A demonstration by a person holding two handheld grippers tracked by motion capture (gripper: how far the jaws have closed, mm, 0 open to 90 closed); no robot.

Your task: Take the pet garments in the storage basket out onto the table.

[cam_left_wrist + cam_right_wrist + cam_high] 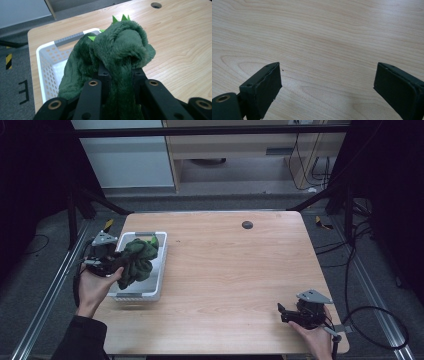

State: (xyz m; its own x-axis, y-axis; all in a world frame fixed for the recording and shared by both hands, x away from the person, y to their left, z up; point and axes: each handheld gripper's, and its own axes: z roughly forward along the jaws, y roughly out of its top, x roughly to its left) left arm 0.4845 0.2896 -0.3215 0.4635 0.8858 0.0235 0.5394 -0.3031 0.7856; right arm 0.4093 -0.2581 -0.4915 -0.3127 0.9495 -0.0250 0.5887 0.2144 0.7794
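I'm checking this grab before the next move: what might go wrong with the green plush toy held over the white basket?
1. The left claw pinches only a bunched fold of the green plush toy; the rest hangs loose, so the soft fabric may slip out.
2. The hanging part sits close to the white basket, so it may snag the rim and drag the basket along the table.
3. The right claw rests open, far off, too distant to steady anything.
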